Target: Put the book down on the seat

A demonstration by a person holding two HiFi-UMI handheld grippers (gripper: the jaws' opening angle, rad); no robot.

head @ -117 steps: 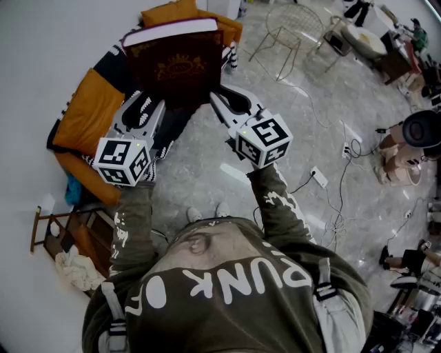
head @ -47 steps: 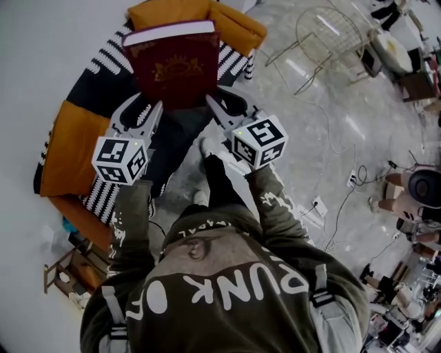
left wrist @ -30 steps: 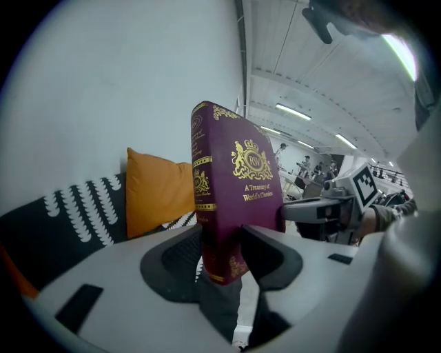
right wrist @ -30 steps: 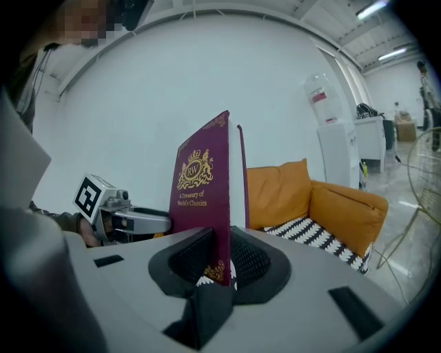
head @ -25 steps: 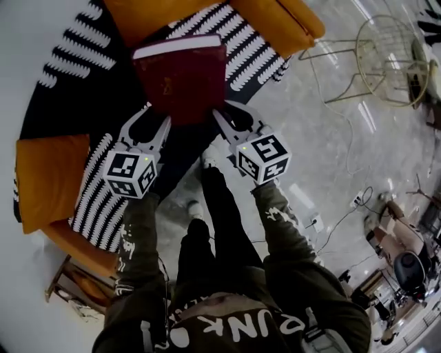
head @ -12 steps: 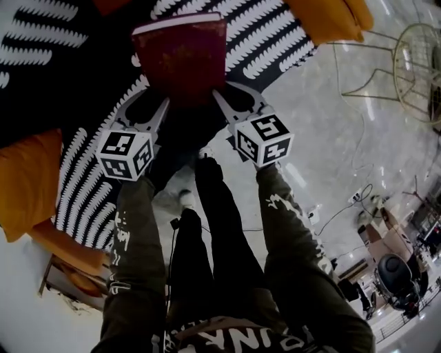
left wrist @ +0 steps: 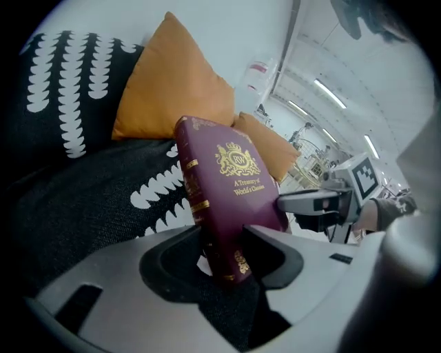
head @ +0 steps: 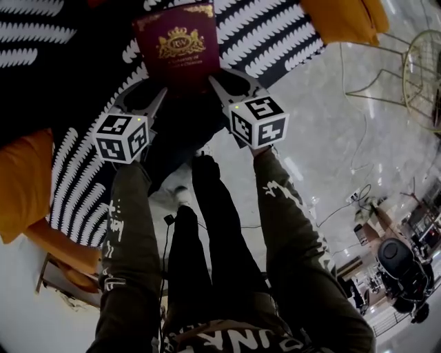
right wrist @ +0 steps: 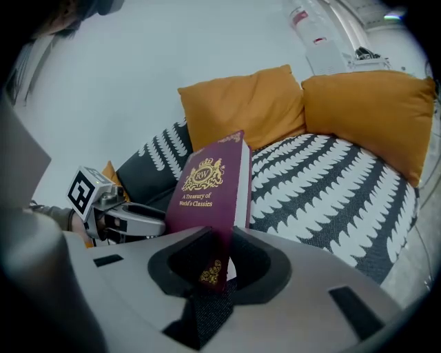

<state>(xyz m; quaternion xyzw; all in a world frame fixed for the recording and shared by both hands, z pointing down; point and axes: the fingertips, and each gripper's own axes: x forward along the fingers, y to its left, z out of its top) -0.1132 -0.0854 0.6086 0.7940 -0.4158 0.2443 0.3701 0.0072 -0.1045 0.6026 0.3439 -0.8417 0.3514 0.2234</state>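
Note:
The maroon book (head: pixel 178 48) with a gold crest is held by its lower corners over the black seat (head: pixel 269 38) with white fern print, its front cover tilted up towards me. The left gripper (head: pixel 158 95) grips the spine-side corner. In the left gripper view the book (left wrist: pixel 224 186) stands between its jaws (left wrist: pixel 224 238), both pads touch it, and the jaws are opening. The right gripper (head: pixel 215 84) is shut on the other corner, with the book (right wrist: pixel 210 186) wedged between its jaws (right wrist: pixel 216 238). I cannot tell whether the book's lower edge touches the seat.
Orange cushions (head: pixel 24 179) (head: pixel 344 17) lie left and right on the sofa; two more (right wrist: pixel 241 107) (right wrist: pixel 372 110) lean at its back. The person's legs (head: pixel 207 227) stand at the sofa's front. A wire chair (head: pixel 420 69) and cables (head: pixel 358 200) are on the marble floor to the right.
The person has stepped up to the sofa and lowered the book over the seat. In the last half second the book tipped back, so its gold-crested cover now faces up.

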